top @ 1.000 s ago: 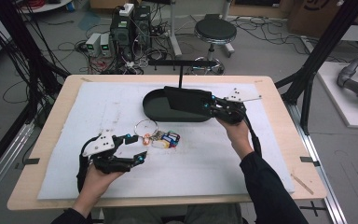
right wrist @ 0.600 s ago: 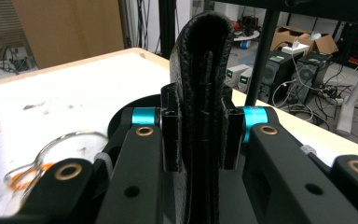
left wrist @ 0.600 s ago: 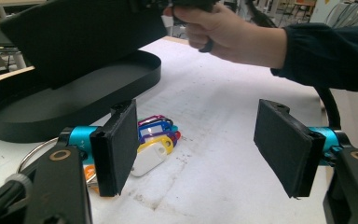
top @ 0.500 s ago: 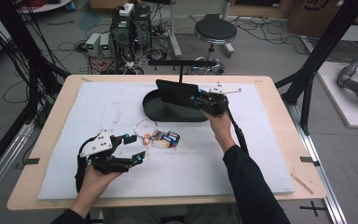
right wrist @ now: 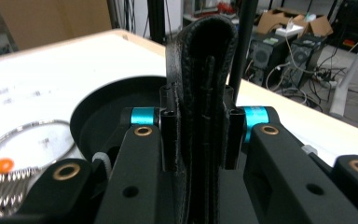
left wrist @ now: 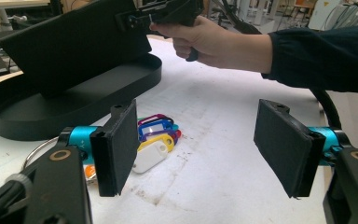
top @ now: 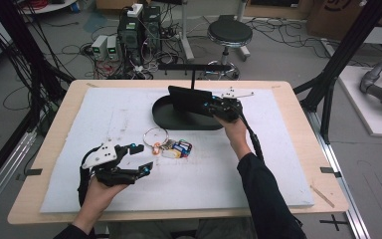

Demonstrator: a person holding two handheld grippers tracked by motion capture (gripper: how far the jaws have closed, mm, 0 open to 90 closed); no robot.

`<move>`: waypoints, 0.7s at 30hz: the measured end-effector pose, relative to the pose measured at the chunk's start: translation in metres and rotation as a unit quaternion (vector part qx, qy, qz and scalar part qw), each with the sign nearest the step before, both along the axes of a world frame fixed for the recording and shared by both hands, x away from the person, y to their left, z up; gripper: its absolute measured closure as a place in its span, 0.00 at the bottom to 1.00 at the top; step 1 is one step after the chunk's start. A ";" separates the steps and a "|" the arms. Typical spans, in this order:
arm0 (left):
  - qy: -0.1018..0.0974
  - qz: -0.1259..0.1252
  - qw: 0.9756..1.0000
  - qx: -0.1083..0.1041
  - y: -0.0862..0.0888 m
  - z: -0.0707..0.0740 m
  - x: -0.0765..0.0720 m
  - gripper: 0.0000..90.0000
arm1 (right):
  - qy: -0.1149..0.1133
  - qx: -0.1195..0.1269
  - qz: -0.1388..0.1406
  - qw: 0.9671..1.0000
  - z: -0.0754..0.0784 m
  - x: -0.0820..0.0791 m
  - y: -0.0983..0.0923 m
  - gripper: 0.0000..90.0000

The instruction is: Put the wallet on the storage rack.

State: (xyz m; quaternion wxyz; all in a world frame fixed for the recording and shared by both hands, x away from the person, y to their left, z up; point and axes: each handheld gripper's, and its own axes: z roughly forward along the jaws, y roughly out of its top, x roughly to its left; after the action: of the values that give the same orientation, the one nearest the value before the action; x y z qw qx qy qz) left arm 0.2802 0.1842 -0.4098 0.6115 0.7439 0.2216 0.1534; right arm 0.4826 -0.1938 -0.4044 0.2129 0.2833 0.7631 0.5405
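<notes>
R gripper pinching flat black leather wallet, prob resting in black oval tray; L gripper gaping wide nr coloured key tags.

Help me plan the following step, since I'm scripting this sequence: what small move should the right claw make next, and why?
Probably lower it a little further, then open. The right claw is shut on the black wallet, which stands on edge with its lower corner at the black oval tray. The left claw waits open near the key tags, clear of the tray.

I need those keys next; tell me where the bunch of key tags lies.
High view: key tags lie mid-table on the white mat, just near of the black tray, right of the left gripper.
</notes>
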 end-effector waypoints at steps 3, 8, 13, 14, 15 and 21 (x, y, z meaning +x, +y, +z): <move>-0.001 0.001 1.000 -0.001 -0.001 0.000 0.000 0.34 | 0.012 -0.014 -0.008 1.000 -0.003 0.001 -0.006 0.83; 0.001 -0.002 1.000 0.001 -0.002 0.000 0.000 0.34 | 0.040 -0.028 -0.017 0.999 -0.010 0.004 -0.013 0.82; 0.001 -0.004 1.000 0.003 -0.003 0.000 0.000 0.34 | 0.067 -0.070 -0.017 0.995 -0.021 0.006 -0.007 0.82; 0.001 -0.004 1.000 0.002 -0.003 0.000 0.000 0.34 | 0.072 -0.071 -0.018 0.995 -0.023 0.006 -0.006 0.82; 0.001 -0.003 1.000 0.001 -0.002 0.000 -0.001 0.34 | 0.076 -0.073 -0.019 0.994 -0.024 0.007 -0.005 0.82; 0.002 -0.003 1.000 0.001 -0.001 -0.001 0.000 0.34 | 0.076 -0.078 -0.022 0.994 -0.026 0.007 -0.006 0.81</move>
State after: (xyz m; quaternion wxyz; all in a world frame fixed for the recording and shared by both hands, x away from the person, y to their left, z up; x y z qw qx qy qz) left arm 0.2806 0.1831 -0.4112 0.6104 0.7458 0.2207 0.1501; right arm 0.4893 -0.1995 -0.4305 0.1876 0.3232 0.8104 0.4513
